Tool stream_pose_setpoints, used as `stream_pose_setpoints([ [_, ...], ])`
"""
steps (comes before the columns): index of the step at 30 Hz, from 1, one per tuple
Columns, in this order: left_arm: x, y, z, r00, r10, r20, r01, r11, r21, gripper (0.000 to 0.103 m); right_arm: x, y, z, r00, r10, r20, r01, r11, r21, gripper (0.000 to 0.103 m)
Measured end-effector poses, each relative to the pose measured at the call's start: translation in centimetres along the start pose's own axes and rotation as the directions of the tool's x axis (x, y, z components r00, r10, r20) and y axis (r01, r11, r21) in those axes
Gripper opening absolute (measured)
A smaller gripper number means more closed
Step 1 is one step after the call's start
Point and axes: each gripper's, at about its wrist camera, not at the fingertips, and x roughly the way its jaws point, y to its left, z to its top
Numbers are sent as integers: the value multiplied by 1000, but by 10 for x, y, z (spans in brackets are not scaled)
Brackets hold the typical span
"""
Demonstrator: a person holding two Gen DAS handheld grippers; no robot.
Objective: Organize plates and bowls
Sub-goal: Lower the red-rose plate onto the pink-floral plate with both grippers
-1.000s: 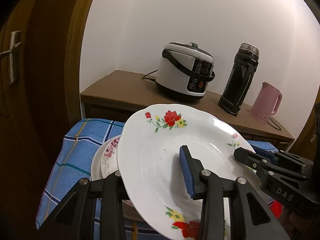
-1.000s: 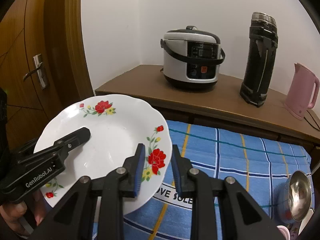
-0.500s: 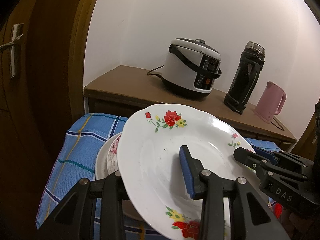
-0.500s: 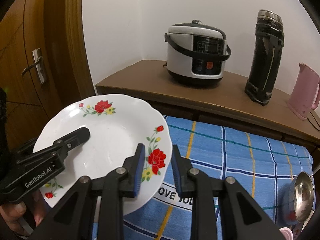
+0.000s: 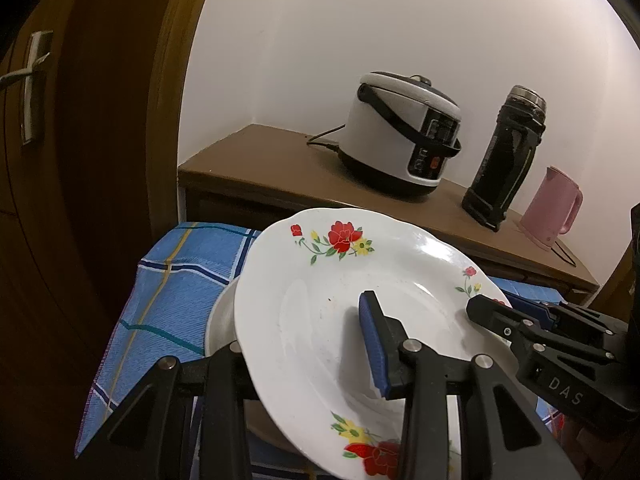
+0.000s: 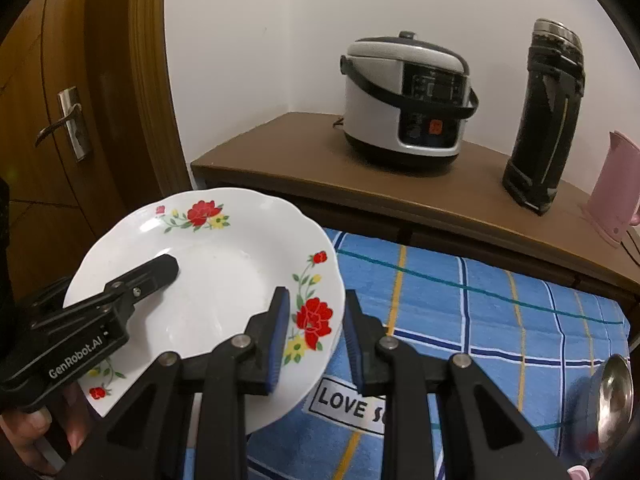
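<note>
A white plate with red flowers [image 5: 320,320] [image 6: 224,280] is held tilted above the blue checked cloth by both grippers. My left gripper [image 5: 304,328] is shut on its near rim: the blue pad presses the inner face and the other finger is hidden behind the plate. In the right wrist view the left gripper's fingers [image 6: 160,270] lie across the plate's left side. My right gripper [image 6: 316,300] is shut on the plate's right rim, over a red flower, and its fingers [image 5: 492,314] show at the plate's right edge. Under the plate peeks the white rim of a plate stack [image 5: 220,320].
The blue checked cloth [image 6: 480,312] covers the table. Behind it a wooden sideboard [image 6: 280,152] carries a rice cooker [image 6: 404,100], a black flask [image 6: 548,120] and a pink kettle [image 6: 616,192]. A wooden door [image 6: 60,120] stands left. A steel bowl [image 6: 612,392] lies at the right.
In the left wrist view the held plate has shifted over the stack, and the pink-flowered plate that showed there is now covered. The right wrist view is almost unchanged.
</note>
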Motion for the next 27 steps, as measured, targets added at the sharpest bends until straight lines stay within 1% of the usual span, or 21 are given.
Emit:
stream_pose_setpoints([
  [6,10,7,-3,1000,7,-19,-7,1000,-13,39,6,-3,2,1000,4,-25,-4,1000,-1,27],
  [27,32,19,-2,998,2,-55,-5,999,-42,39,26,-1,7,999,-3,-53,3,1000,-10,27],
])
